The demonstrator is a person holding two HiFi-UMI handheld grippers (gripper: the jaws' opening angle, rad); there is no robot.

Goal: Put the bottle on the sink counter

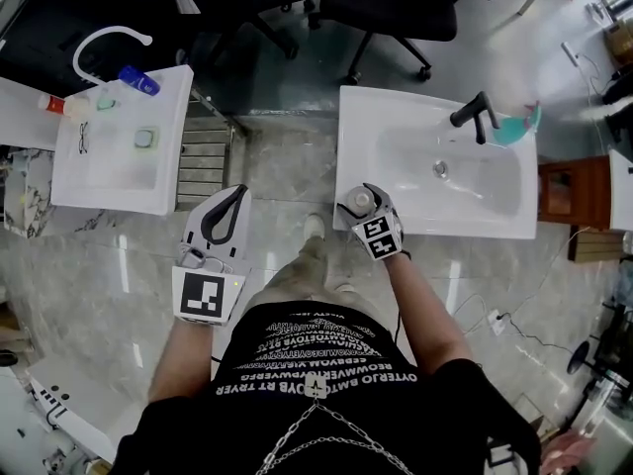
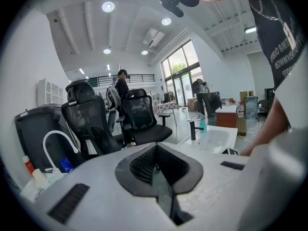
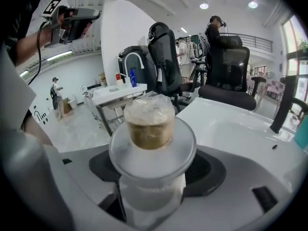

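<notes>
Right tool [image 1: 362,198] clamps the upright bottle [image 3: 149,124] at the near left corner of the right desk [image 1: 381,107]. Left tool [image 1: 235,196], jaws together and empty, is farther off.

**Setting.** You stand in a large open workroom, more office or test hall than home. The right washbasin [image 1: 396,117] and the left washbasin [image 1: 109,181] stand free on a polished stone-look floor [image 1: 287,166], close to black office chairs [image 1: 396,3]. Round ceiling lights [image 2: 108,6], tall windows [image 2: 180,71], a balcony railing [image 2: 103,79] and another person [image 2: 121,88] indicate a shared hall.
</notes>
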